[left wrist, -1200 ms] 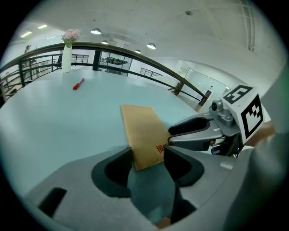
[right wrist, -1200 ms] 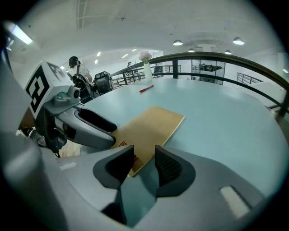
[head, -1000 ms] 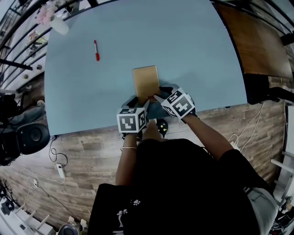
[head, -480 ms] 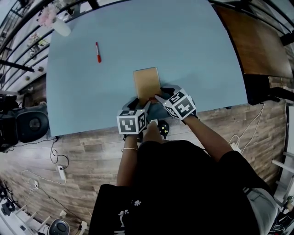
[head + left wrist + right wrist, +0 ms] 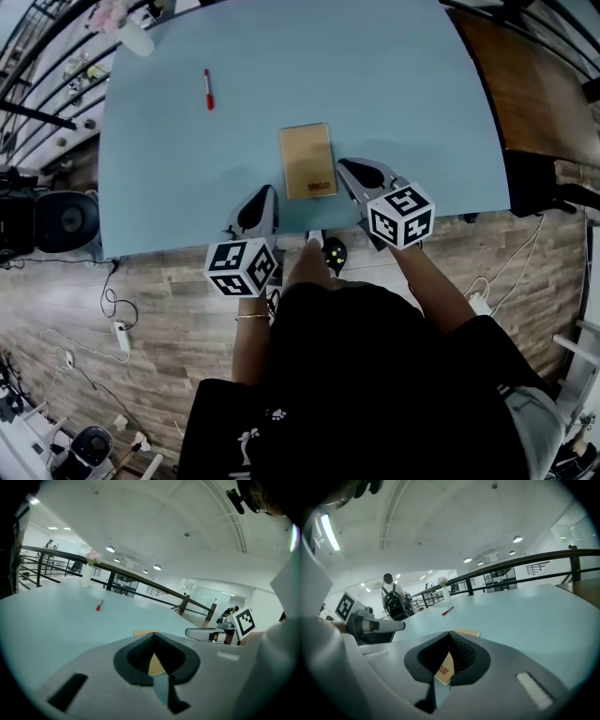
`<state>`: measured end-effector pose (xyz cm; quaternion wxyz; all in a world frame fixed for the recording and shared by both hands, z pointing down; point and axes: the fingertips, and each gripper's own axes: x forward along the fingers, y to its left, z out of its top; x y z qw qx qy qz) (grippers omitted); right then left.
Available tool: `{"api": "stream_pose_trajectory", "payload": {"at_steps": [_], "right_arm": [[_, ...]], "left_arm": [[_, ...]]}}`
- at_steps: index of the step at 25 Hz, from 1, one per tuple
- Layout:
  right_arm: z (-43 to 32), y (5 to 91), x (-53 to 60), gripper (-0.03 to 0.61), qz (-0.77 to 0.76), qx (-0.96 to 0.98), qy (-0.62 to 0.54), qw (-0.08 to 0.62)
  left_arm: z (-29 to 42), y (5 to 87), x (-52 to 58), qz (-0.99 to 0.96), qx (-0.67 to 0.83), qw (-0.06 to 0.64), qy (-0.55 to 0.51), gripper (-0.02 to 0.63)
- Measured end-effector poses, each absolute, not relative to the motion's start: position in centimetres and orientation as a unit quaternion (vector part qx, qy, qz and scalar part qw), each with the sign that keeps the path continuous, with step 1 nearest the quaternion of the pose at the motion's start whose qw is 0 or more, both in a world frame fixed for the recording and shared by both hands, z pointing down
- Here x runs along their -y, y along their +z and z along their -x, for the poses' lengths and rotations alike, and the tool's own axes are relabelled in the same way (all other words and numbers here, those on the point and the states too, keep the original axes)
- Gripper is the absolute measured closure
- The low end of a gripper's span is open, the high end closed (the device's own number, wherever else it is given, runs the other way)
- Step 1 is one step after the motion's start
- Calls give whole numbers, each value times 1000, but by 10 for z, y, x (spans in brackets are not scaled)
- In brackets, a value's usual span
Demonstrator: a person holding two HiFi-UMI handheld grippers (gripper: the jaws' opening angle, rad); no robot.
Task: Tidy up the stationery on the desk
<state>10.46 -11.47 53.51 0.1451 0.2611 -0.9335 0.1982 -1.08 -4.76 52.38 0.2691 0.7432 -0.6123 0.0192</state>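
Near the front edge of a pale blue desk (image 5: 403,84), seen from above, a person holds a grey two-jaw claw in each hand; the left gripper (image 5: 267,193) hangs just left of a brown notebook (image 5: 307,161), and the right gripper (image 5: 347,166) just beside its near right corner; neither appears to touch it.

A second ago both claws were spread wide and crowded together at the notebook's near edge; since then they have drawn back to either side and lifted, and their jaws have just been closing; each claw's own view shows its tips pressed together with nothing caught between them. A sliver of brown shows through the hollow behind each pair of tips; that is the notebook lying on the desk beyond, not something pinched.

That notebook lies flat and alone, its long sides running away from the person, a small red print at its near end; it looks let go and roughly squared to the desk edge, so that step is probably done.

A red pen (image 5: 208,89) lies well apart from the notebook, toward the far left of the desk, with a white vase (image 5: 136,37) at the far left corner beyond it; the pen seems the piece of stationery still loose, so it is likely what needs handling next, and the shut claws would have to open again to take it.
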Motion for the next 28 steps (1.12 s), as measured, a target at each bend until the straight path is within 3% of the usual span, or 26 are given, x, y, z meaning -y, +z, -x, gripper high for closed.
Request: {"api": "stream_pose_trajectory", "payload": {"at_steps": [10, 17, 28], "right_arm": [[-107, 473, 107, 571, -257, 944, 202, 52], [-93, 448, 122, 571, -263, 947, 181, 39], [7, 437, 161, 571, -272, 944, 184, 42]], "left_arm": [[42, 472, 29, -739, 637, 217, -16, 615], [68, 457, 52, -748, 633, 198, -17, 615], [179, 431, 67, -737, 650, 182, -30, 615]]}}
